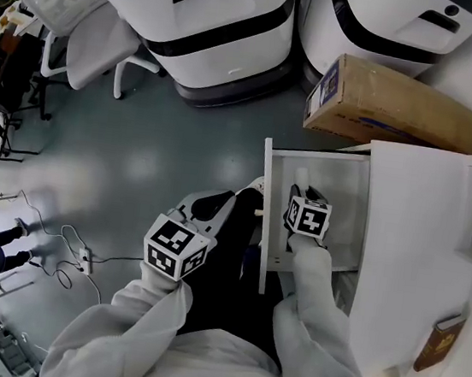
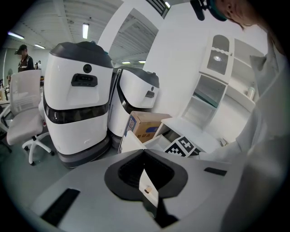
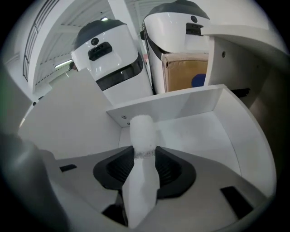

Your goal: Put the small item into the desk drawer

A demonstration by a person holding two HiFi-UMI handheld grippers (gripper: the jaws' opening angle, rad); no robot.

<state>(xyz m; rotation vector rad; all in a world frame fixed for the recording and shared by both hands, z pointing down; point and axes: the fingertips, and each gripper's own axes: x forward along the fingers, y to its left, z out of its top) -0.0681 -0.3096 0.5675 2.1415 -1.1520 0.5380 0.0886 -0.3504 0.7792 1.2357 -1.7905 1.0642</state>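
Trouble, as I judged it, lay mostly in the letting go. My right fingers (image 3: 168, 171) were partly closed and clamped on the small item (image 3: 142, 136), a white, soft-looking thing with a fuzzy top. They gripped it low down, so its upper part stood out beyond them. It hung inside the open drawer (image 1: 350, 209), above the bare white bottom and near the corner where the front panel met a side wall.

Released from that height, it could have tipped over and rolled or bounced toward the wall. Had I drifted toward the front panel first, it might have caught the panel's edge and dropped to the floor (image 1: 136, 162) instead. A soft body could also have stuck to one pad and been dragged back out as I withdrew. My left fingers (image 2: 129, 174) were closed together on nothing, held out over the floor beside the drawer front. They did not steady the drawer, so a knock from my right side could have shifted it.

Writing was scarce. The cardboard box (image 1: 393, 105) carried a label and some blue print, too small to read. The brown book (image 1: 440, 341) on the surface (image 1: 409, 249) showed nothing legible. The cubes bore only square patterns.
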